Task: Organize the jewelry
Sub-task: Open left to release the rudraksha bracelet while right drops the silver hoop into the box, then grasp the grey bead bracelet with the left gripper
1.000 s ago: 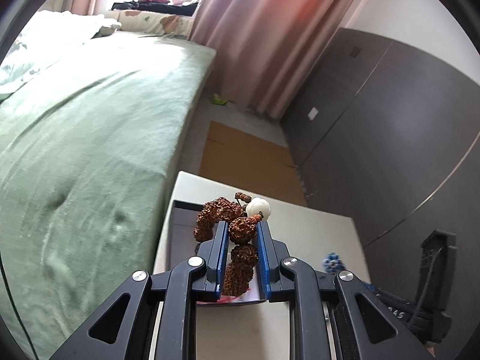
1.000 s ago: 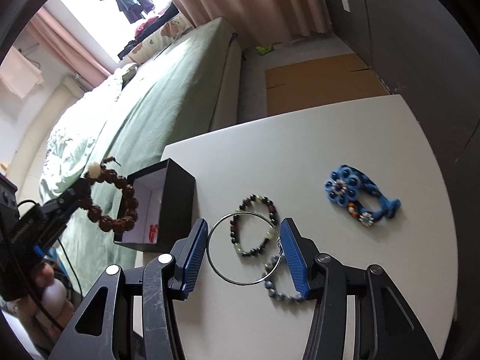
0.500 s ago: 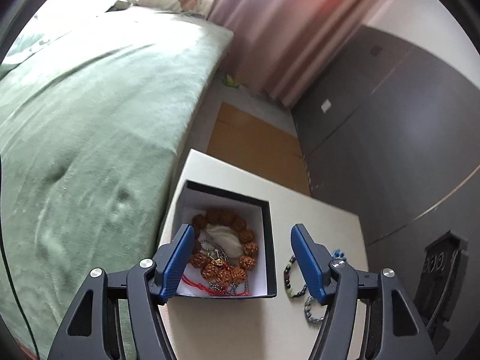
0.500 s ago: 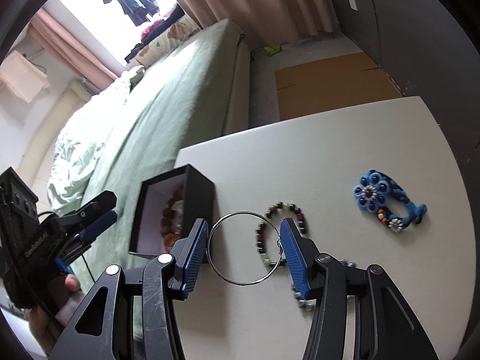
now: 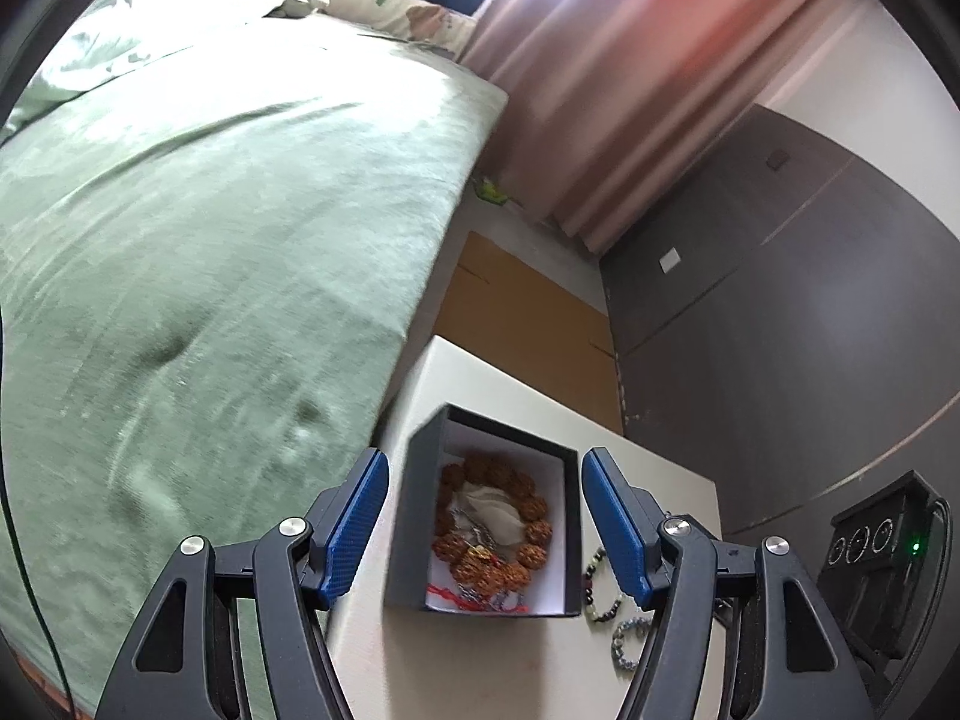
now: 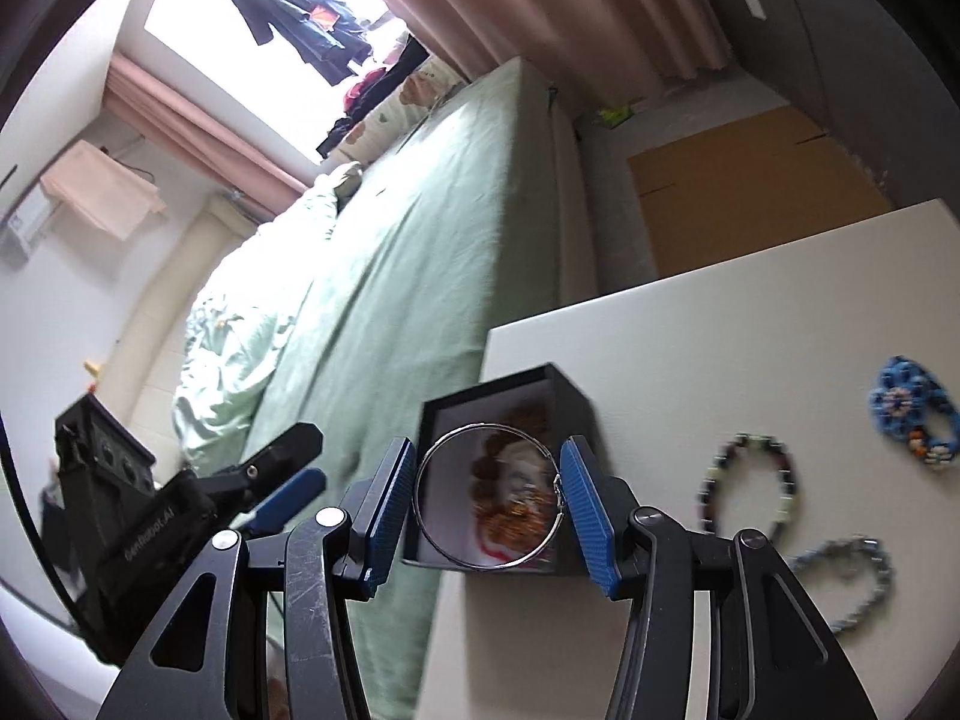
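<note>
1. The bed (image 5: 210, 252) fills the left of both views; the white table (image 6: 750, 312) lies at lower right.
2. The black box (image 5: 420, 516) now holds the brown seed bracelet (image 5: 528, 534), which a second ago was pinched by the left claw (image 5: 483, 522); that claw is now spread and empty.
3. The right claw (image 6: 489, 507) pinches a silver bangle (image 6: 432, 510) in front of the box; this is probably the next piece to go in.
4. Three bracelets remain on the table.
5. The writing on the left claw's body is too blurred to read.

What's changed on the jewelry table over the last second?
The left tongs let go of the brown seed bracelet, which now lies in the black box, and they stand open. The right tongs carried the silver bangle from above the table toward the box. The beaded bracelets and blue flower piece stayed put.
</note>
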Demonstrator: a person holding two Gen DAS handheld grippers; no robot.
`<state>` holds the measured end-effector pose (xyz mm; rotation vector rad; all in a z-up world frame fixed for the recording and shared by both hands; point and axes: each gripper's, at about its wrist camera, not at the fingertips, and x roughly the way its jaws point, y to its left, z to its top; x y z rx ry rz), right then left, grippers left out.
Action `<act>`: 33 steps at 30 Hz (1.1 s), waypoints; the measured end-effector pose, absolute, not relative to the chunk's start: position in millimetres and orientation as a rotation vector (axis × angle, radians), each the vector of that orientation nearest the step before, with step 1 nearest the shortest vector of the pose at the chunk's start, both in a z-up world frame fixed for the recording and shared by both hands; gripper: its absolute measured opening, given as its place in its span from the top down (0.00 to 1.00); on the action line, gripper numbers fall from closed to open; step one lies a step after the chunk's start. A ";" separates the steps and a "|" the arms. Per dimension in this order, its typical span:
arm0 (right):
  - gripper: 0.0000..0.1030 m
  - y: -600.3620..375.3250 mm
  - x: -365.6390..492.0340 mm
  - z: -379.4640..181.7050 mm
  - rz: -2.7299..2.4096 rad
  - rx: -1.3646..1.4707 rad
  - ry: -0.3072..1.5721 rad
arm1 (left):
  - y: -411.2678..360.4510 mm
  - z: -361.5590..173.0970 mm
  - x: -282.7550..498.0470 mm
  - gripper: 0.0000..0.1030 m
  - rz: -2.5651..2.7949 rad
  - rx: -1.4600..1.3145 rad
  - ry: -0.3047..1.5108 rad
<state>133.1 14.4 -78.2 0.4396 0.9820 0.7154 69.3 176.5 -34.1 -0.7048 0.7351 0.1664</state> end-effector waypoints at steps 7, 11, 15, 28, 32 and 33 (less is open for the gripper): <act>0.30 43.1 138.2 -92.3 0.771 0.479 1.017 | 203.9 -42.0 66.7 0.34 0.217 -0.757 0.733; 0.29 33.1 138.8 -96.7 0.726 0.473 1.032 | 201.4 -41.2 65.4 0.34 0.214 -0.738 0.736; 0.29 13.4 133.4 -89.5 0.681 0.465 0.998 | 191.2 -39.0 65.4 0.34 0.189 -0.717 0.738; 0.29 -78.9 115.2 -66.4 0.487 0.412 0.928 | 122.9 -31.3 68.3 0.34 0.111 -0.576 0.753; 0.29 -103.2 113.0 -66.6 0.469 0.415 0.948 | 98.7 -32.2 71.1 0.34 0.077 -0.542 0.770; 0.29 -108.4 112.2 -67.1 0.464 0.420 0.956 | 92.0 -32.7 72.0 0.34 0.069 -0.531 0.775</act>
